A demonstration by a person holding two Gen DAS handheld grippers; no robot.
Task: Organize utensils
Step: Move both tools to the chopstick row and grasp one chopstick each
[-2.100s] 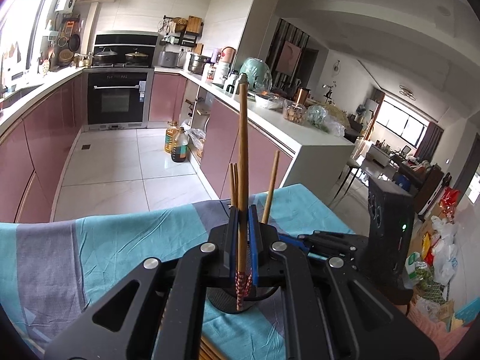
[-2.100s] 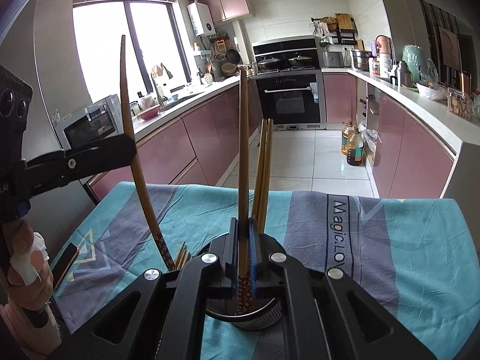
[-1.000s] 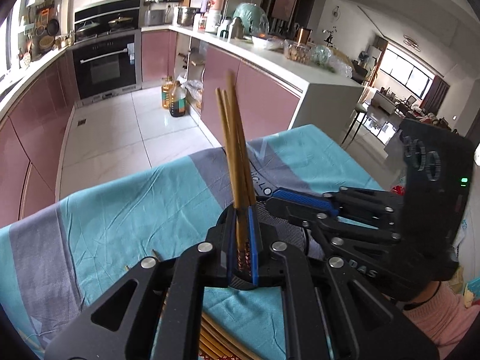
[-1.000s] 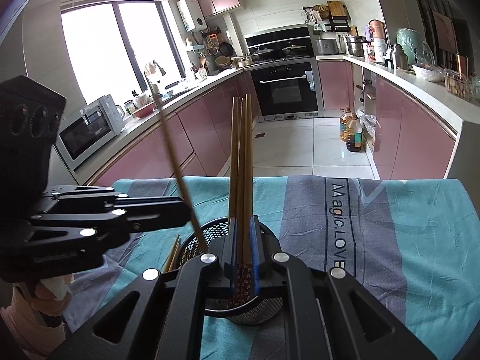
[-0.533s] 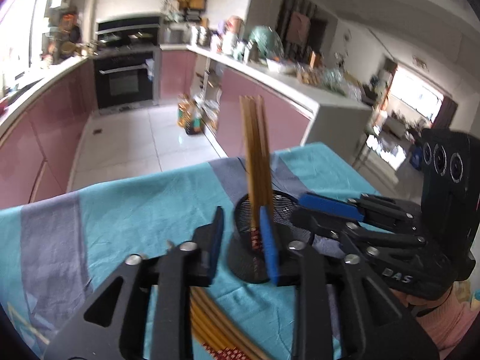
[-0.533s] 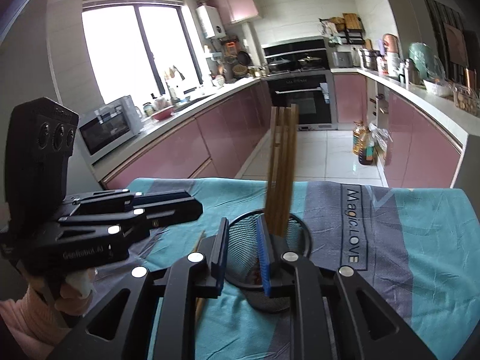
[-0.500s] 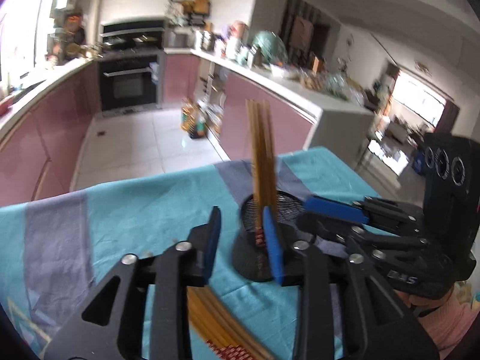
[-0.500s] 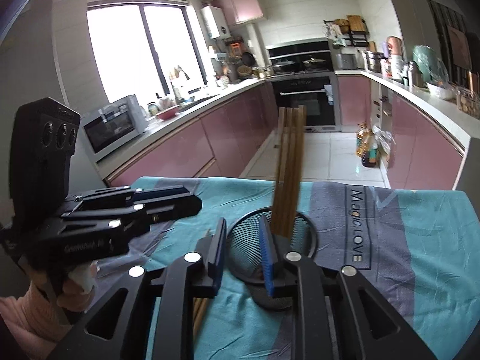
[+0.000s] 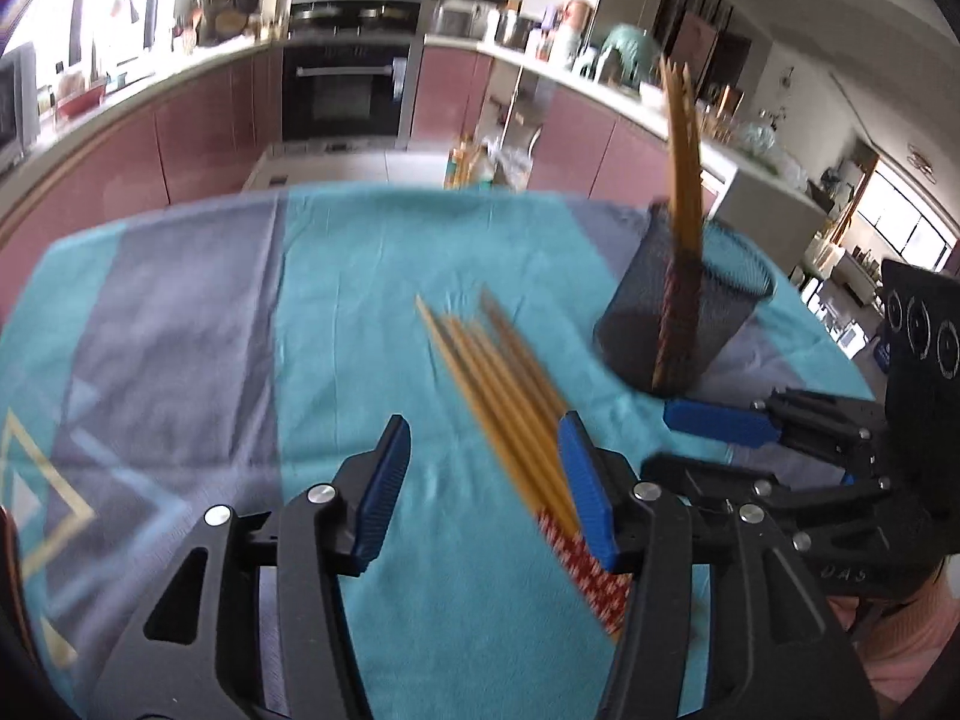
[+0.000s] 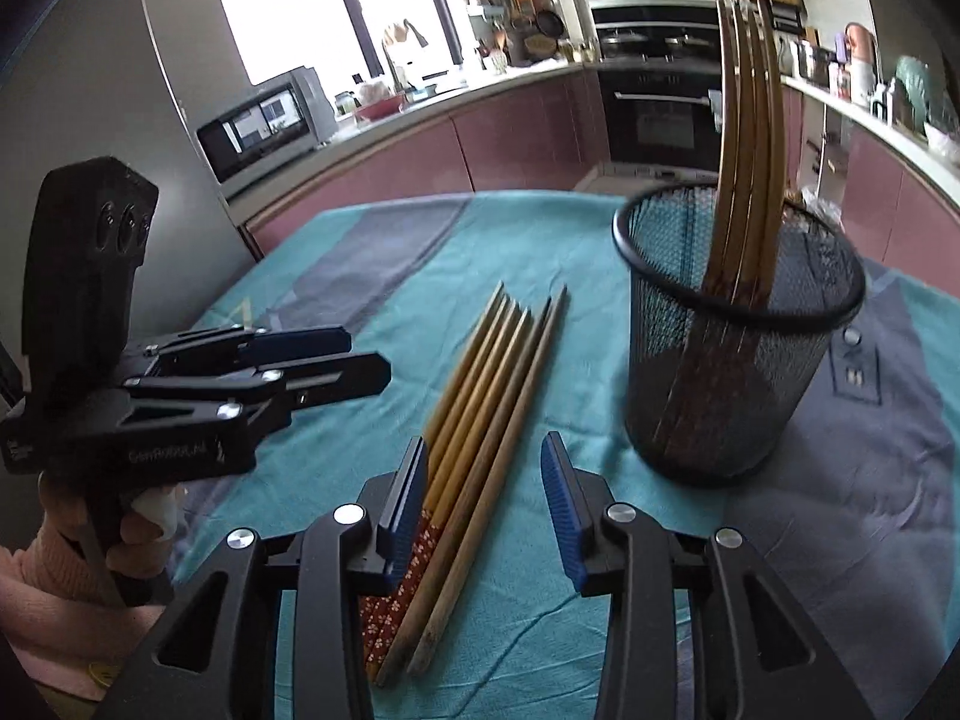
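A black mesh cup (image 9: pixel 678 312) (image 10: pixel 738 348) stands on the teal and grey cloth with several wooden chopsticks (image 10: pixel 744 150) upright in it. A bundle of several loose chopsticks (image 9: pixel 504 384) (image 10: pixel 480 408) lies on the cloth to the left of the cup. My left gripper (image 9: pixel 486 480) hovers over the bundle's near end, its jaws opening and gripping nothing. My right gripper (image 10: pixel 485 504) is also opening, low over the bundle's patterned ends, which lie between its jaws untouched. Each gripper shows in the other's view: the left gripper (image 10: pixel 366 357) and the right gripper (image 9: pixel 657 441).
The table cloth (image 9: pixel 180 330) covers the table to its edges. A hand in a pink sleeve (image 10: pixel 54 564) holds the left gripper. Behind are pink kitchen cabinets, an oven (image 10: pixel 654 108) and a microwave (image 10: pixel 264 120).
Both grippers let go of the chopsticks they held in the cup and opened. Both drew back from the cup, moved left of it and sank toward the bundle on the cloth.
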